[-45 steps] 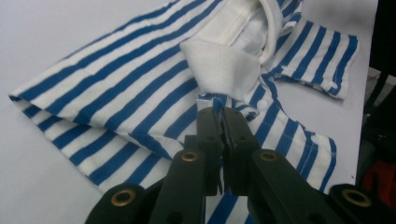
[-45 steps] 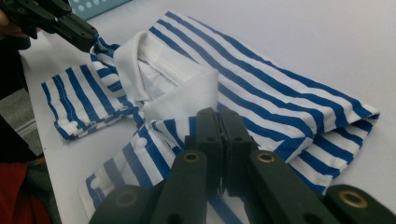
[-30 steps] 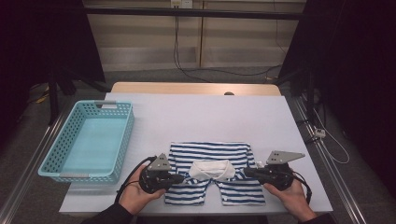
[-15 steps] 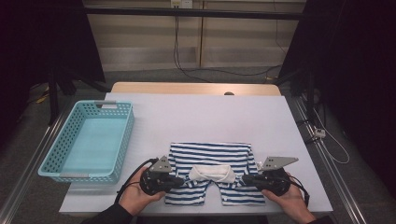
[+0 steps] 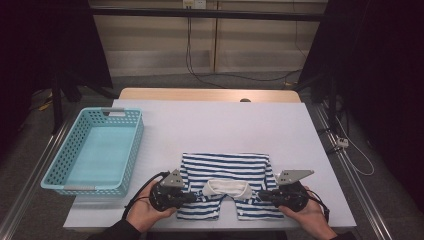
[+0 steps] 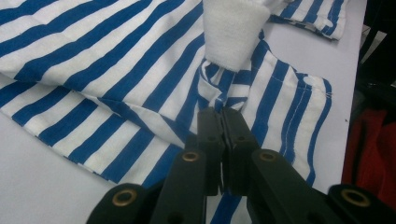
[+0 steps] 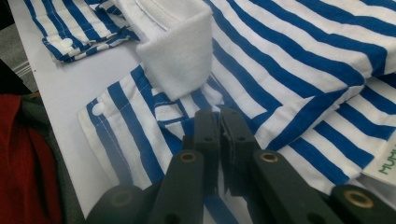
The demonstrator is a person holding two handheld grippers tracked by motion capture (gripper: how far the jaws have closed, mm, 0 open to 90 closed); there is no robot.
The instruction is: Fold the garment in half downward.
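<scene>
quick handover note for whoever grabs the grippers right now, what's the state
Left gripper: fingers shut on a pinch of the striped shirt, beside the white collar.
Right gripper: fingers close together at the shirt fabric on the collar's other side; its jaws have just been opening a little, so the grip may be loosening.
Shirt lies partly folded at the near edge of the table, collar toward the person.
Blue basket sits to the left with nothing in it.
Left to do: probably finish folding, then perhaps move the shirt into the basket.
</scene>
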